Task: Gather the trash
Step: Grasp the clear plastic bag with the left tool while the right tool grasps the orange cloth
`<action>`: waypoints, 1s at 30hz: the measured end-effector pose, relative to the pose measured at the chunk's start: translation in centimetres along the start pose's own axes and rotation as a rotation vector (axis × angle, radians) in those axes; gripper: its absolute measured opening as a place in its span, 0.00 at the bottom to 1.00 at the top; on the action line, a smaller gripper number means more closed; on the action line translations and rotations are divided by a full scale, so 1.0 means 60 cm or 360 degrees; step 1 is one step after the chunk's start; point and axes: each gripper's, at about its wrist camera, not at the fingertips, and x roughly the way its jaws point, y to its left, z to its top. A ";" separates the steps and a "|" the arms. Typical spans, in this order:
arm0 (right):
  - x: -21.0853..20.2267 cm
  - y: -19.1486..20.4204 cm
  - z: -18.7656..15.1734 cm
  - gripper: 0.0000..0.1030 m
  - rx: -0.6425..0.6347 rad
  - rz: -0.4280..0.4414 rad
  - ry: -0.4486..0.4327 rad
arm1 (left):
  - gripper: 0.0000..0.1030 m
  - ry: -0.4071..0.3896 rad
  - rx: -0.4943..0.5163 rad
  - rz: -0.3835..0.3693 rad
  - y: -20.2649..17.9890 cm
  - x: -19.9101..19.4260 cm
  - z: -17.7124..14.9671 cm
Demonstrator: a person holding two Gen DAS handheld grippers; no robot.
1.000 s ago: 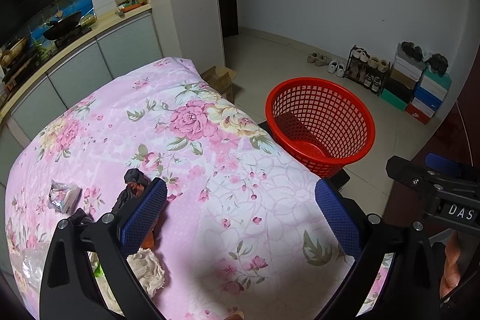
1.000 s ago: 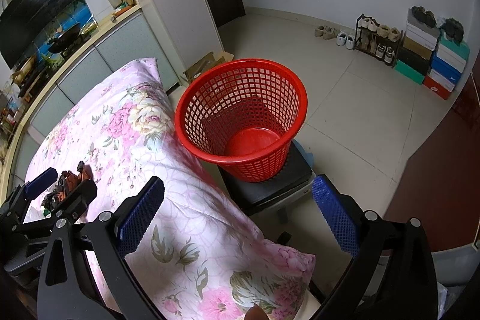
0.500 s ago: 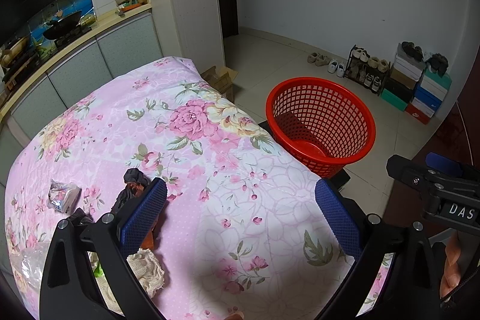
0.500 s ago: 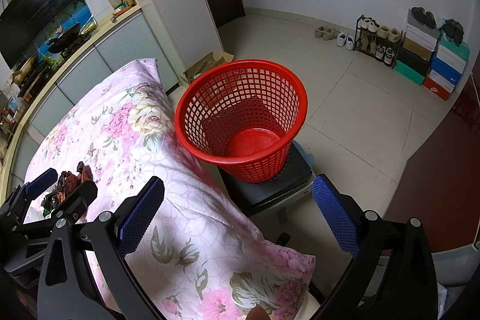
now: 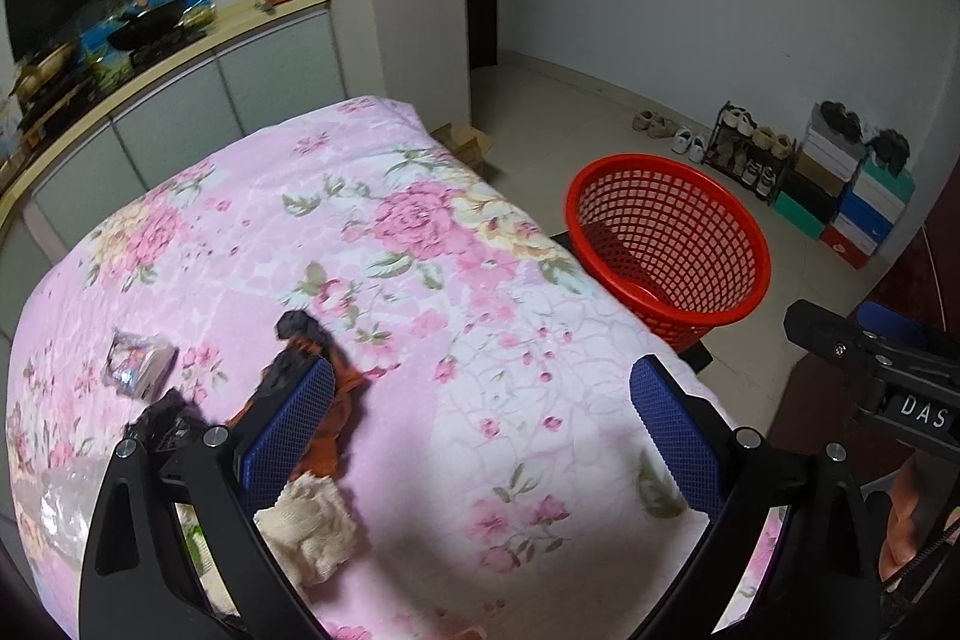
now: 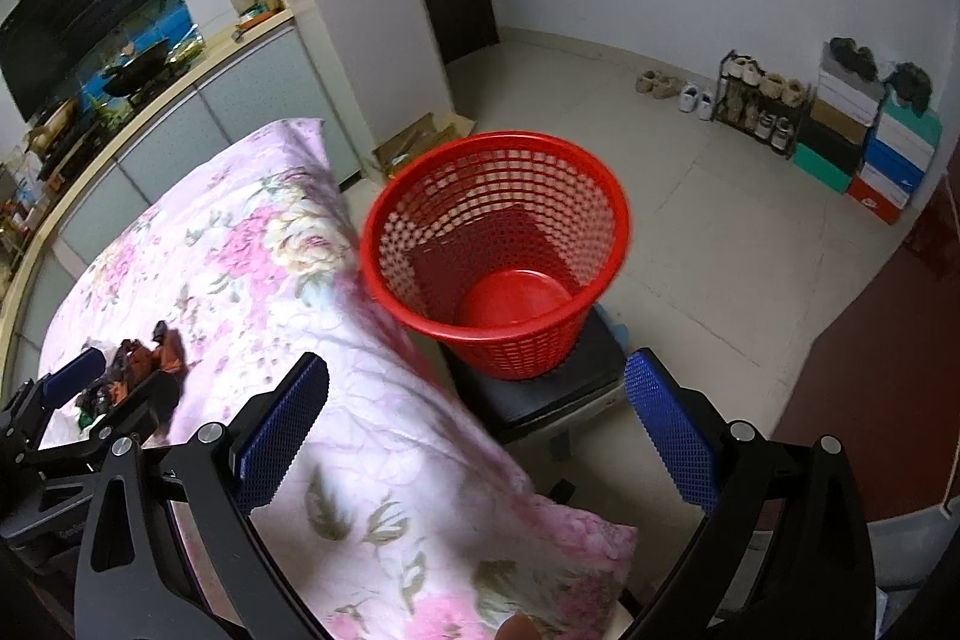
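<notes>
Trash lies scattered on the near-left part of a table covered with a pink floral cloth (image 5: 420,316): a crumpled black and orange wrapper (image 5: 300,340), a small crinkled silvery packet (image 5: 141,362) to its left, a cream-coloured wad of crumpled tissue (image 5: 309,520) nearer the camera, and a sheet of clear plastic film (image 5: 48,496) at the left edge. The left gripper (image 5: 480,436) hangs above the cloth with its blue-padded jaws spread wide and nothing between them; its left pad sits just over the near end of the black and orange wrapper, though whether it touches cannot be told. The right gripper (image 6: 477,439) is likewise wide open and empty, held over the right edge of the table, where the cloth drapes down. Just past that edge, to the right, a red plastic mesh wastebasket (image 6: 498,196) stands upright on a low black stool (image 6: 540,388), with nothing visible inside it. In the left wrist view the basket (image 5: 669,184) shows beyond the table's far-right corner. Stacked shoe boxes (image 6: 870,141) and a small rack of shoes (image 6: 759,105) line the far-right wall on the pale tiled floor.
</notes>
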 end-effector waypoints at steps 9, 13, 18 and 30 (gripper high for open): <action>-0.002 0.070 0.003 0.93 -0.0084 0.0216 -0.0050 | 0.93 0.0004 -0.0176 0.0092 0.085 -0.024 -0.025; 0.000 0.107 -0.002 0.93 -0.0181 0.0240 -0.0001 | 0.93 -0.0013 -0.0292 0.0163 0.144 -0.046 -0.038; 0.002 0.150 -0.009 0.93 -0.0259 0.0306 0.0068 | 0.93 -0.0038 -0.0423 0.0265 0.215 -0.078 -0.054; 0.020 0.195 -0.013 0.93 -0.0355 0.0360 0.0140 | 0.93 -0.0027 -0.0680 0.0367 0.343 -0.132 -0.119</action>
